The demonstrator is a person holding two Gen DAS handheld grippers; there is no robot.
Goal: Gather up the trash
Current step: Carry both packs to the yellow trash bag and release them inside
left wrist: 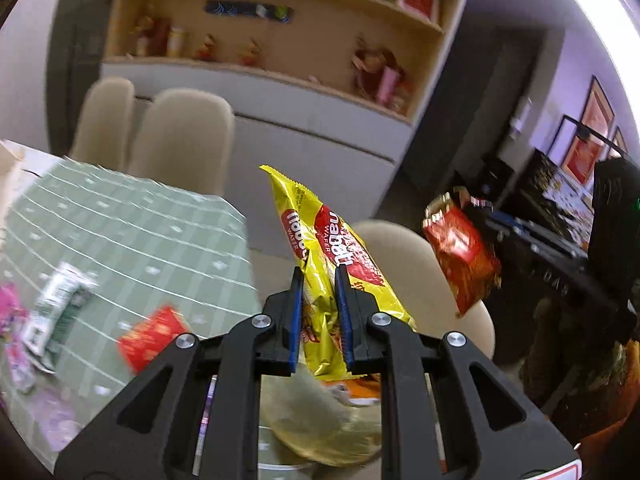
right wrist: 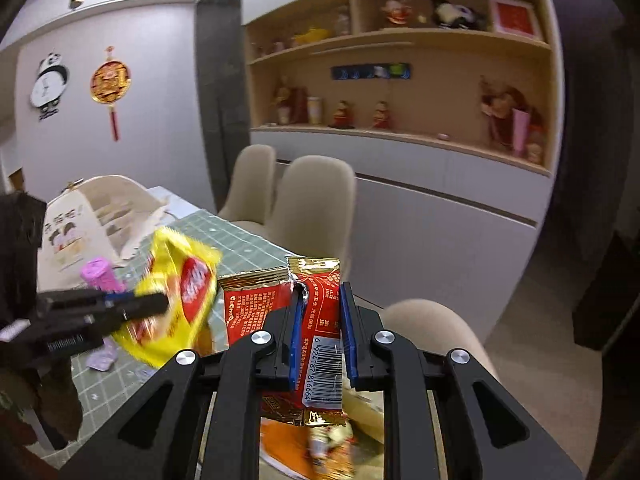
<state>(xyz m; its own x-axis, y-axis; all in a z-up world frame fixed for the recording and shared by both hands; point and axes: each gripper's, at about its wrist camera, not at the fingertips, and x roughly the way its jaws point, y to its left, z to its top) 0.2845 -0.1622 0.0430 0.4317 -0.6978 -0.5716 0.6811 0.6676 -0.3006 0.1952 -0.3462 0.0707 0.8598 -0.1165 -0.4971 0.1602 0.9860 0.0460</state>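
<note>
My left gripper [left wrist: 319, 276] is shut on a yellow wafer wrapper [left wrist: 320, 236] and holds it up past the table's edge. The same wrapper [right wrist: 176, 304] shows in the right wrist view, held by the left gripper [right wrist: 160, 302]. My right gripper [right wrist: 322, 296] is shut on a red and gold snack wrapper [right wrist: 320, 320] with a barcode. That wrapper [left wrist: 460, 252] shows at the right in the left wrist view. A bin with trash [right wrist: 304, 440] lies below both grippers. More trash lies on the table: a red wrapper [left wrist: 152, 336], a green and white carton [left wrist: 60, 304] and pink wrappers [left wrist: 12, 320].
The table has a green checked cloth [left wrist: 140, 232]. Beige chairs [left wrist: 180, 140] stand around it, one [right wrist: 436, 328] right below the grippers. A white paper bag [right wrist: 80, 228] and a pink tube [right wrist: 102, 276] are on the table. A shelf cabinet [right wrist: 400, 140] fills the back wall.
</note>
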